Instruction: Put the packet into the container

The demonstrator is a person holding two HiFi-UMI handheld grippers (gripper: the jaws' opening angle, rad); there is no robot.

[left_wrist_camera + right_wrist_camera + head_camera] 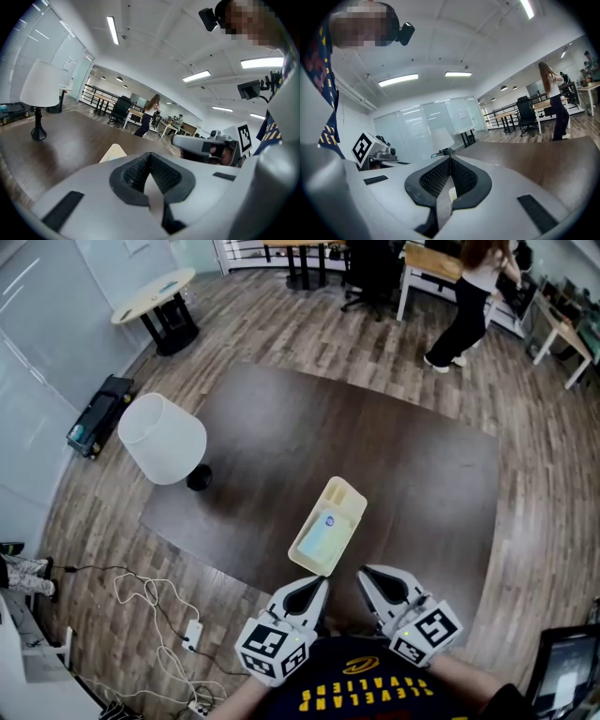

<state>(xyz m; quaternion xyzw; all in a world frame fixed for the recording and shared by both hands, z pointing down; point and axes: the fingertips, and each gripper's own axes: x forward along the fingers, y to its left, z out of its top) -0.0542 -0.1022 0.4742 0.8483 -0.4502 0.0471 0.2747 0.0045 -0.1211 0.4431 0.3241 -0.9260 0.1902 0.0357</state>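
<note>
A pale yellow rectangular container (pixel 339 499) sits on the dark table (pixel 281 427) just in front of me. A light blue packet (pixel 322 540) lies flat inside it, toward its near end. My left gripper (pixel 317 585) hovers at the table's near edge, just below the container, shut and empty. My right gripper (pixel 366 577) is beside it on the right, also shut with nothing held. In the left gripper view the shut jaws (pixel 150 155) point over the table, with a corner of the container (pixel 114 152) past them. The right gripper view shows its jaws (pixel 450 159) pressed together.
A white table lamp (pixel 162 439) stands on the table's left part. A person (pixel 466 298) stands far off by desks at the back right. Cables (pixel 155 615) lie on the wooden floor at the left. A small round table (pixel 155 294) is at the far left.
</note>
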